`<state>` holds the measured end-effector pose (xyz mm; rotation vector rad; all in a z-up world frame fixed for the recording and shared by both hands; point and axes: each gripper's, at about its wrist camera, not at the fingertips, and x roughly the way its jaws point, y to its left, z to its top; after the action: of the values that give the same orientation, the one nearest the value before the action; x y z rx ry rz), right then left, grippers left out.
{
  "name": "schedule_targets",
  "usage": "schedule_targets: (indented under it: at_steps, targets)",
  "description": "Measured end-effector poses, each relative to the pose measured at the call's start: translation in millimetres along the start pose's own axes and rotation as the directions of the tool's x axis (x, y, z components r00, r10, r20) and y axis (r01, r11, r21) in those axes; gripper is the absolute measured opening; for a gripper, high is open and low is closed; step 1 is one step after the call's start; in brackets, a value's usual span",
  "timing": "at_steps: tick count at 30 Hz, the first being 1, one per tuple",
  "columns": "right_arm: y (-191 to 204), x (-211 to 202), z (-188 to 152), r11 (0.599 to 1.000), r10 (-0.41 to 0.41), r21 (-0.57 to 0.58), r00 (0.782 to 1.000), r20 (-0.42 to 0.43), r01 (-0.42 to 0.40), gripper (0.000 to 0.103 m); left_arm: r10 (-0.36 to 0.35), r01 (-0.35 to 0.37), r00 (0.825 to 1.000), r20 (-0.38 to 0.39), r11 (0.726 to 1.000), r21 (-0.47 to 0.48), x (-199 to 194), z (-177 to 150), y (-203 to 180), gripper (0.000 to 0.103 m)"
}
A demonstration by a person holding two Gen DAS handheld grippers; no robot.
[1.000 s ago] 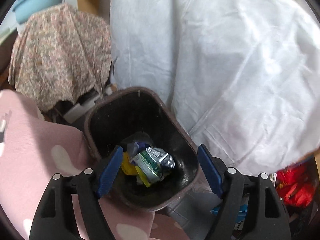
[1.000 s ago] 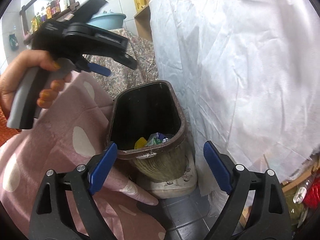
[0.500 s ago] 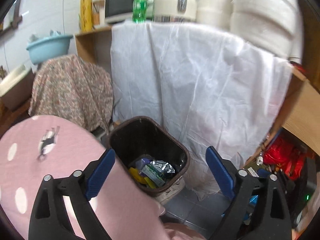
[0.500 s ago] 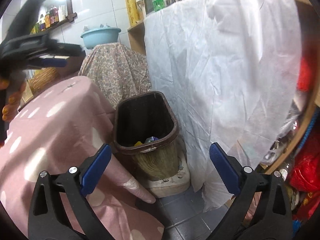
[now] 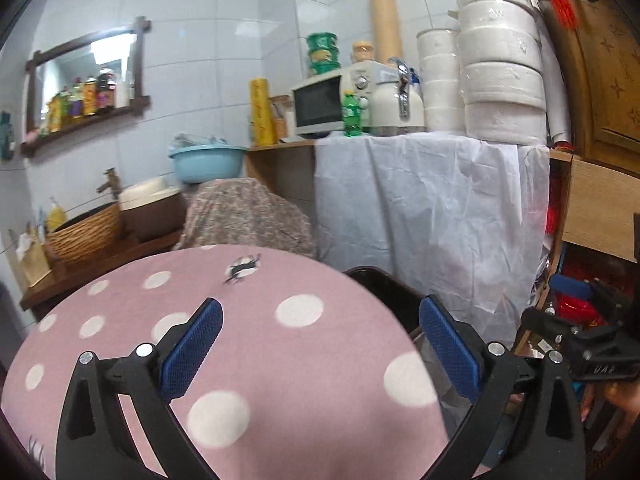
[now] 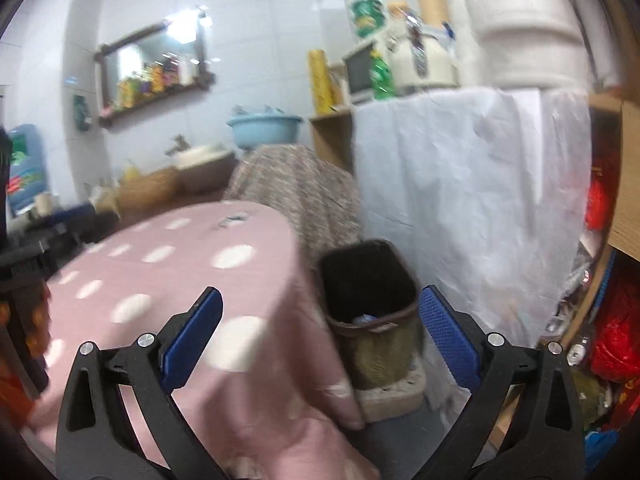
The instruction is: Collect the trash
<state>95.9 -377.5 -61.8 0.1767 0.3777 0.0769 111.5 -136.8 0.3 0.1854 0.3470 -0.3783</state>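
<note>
A white-tiled room holds a round desk under a pink cloth with white dots (image 5: 280, 344), and behind it a shelf draped in a white sheet (image 5: 432, 216). One dark brown plastic trash bin (image 6: 370, 280) stands on the floor between the desk and the sheet, with a few scraps of trash (image 6: 366, 319) at its bottom. In the left view the desk hides most of the bin. The left gripper (image 5: 320, 346) and the right gripper (image 6: 320, 346) both have their blue-padded fingers spread wide, holding nothing. One light blue basin (image 5: 206, 162) and one white microwave (image 5: 320, 108) sit behind.
</note>
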Motion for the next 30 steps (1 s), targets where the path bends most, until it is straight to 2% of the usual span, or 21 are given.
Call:
schedule_targets:
  at_steps: [2,5,11,16,21,24,30]
  targets:
    - [16.0,-14.3,-1.5,1.000,0.024,-0.014,1.000,0.017,-0.024,0.097,0.048,-0.046,0.998,0.031,0.997,-0.060,-24.5,-12.5,9.7,0.098]
    - [36.4,-31.3,-6.1,0.999,0.036,-0.030,0.999,0.023,-0.035,0.097,0.086,-0.079,0.995,0.045,0.987,-0.142,-52.4,-29.7,23.5,0.098]
    - [58.3,-57.2,-16.6,0.997,0.051,-0.061,0.998,0.034,-0.049,0.097,0.213,-0.200,0.976,0.049,0.962,-0.187,-93.8,-54.4,35.1,0.098]
    - [73.7,-73.3,-26.1,0.993,0.084,-0.087,0.995,0.047,-0.080,0.097,0.249,-0.232,0.967,0.061,0.950,-0.209,-116.1,-65.7,38.0,0.098]
    - [91.8,-82.7,-31.9,0.985,0.123,-0.126,0.991,0.046,-0.117,0.097,0.253,-0.239,0.966,0.044,0.948,-0.211,-122.0,-73.9,34.6,0.098]
    - [99.1,-87.7,-33.6,0.981,0.135,-0.144,0.989,0.056,-0.126,0.097,0.284,-0.267,0.958,0.049,0.939,-0.216,-126.6,-77.3,35.3,0.098]
    - [106.7,-90.4,-34.8,0.973,0.170,-0.167,0.984,0.053,-0.159,0.097,0.300,-0.278,0.951,0.072,0.934,-0.223,-134.9,-78.8,38.4,0.098]
